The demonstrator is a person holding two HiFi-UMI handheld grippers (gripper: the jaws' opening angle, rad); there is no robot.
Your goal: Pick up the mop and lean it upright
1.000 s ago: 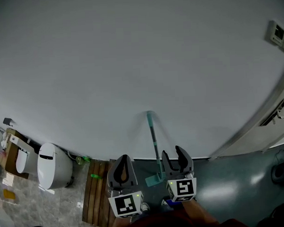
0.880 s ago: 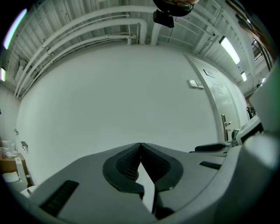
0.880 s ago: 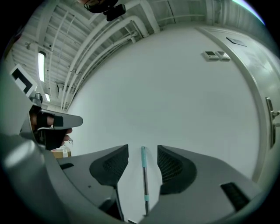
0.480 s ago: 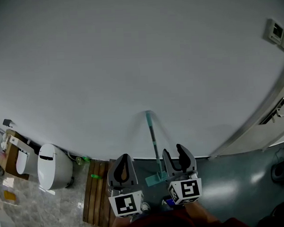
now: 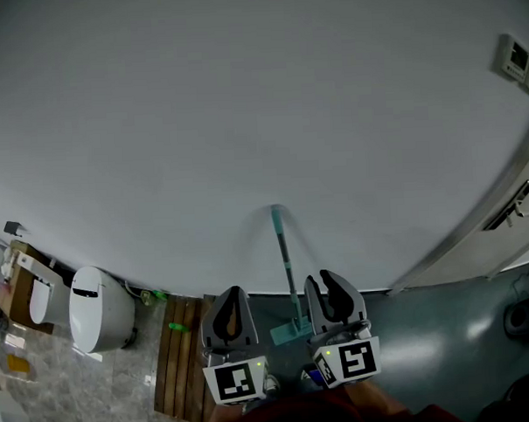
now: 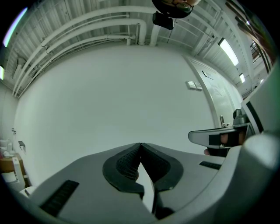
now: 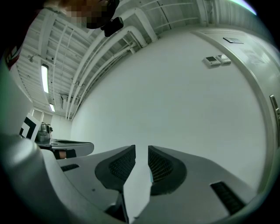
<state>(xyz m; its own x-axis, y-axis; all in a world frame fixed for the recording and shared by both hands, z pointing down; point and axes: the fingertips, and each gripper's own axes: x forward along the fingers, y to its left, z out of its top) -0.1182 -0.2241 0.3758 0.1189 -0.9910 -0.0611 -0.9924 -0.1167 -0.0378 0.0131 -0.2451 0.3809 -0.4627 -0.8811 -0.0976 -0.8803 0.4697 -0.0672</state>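
**A:** How are the hands held?

**B:** Both are low and close to the body, side by side. Each points its gripper level at the white wall [image 5: 243, 119]. The marker cubes face up at the head camera. A bit of hand shows behind the right cube; the rest is hidden.

**A:** And the left gripper [image 5: 230, 295]?

**B:** In its own view the left gripper [image 6: 140, 144] has its jaws pressed together at the tips. Nothing is between them and it touches nothing.

**A:** The right gripper [image 5: 321, 282]?

**B:** Its jaws have just been closing, and now a narrow gap stands between them. In its own view the right gripper [image 7: 141, 148] shows mostly bare wall through that gap. A thin teal sliver sits low by one pad; I cannot tell what it is. The pads pinch nothing.

**A:** Where is the mop [image 5: 285, 257]?

**B:** Ahead, between the two grippers and apart from both. Its teal head [image 5: 287, 334] rests on the dark floor [image 5: 428, 338] at the foot of the wall, just right of a wooden slat mat [image 5: 179, 367].

**A:** Which way does it run?

**B:** Its long axis is close to upright. The handle rises from the head and the top end leans on the wall, tipped slightly left in the head view.
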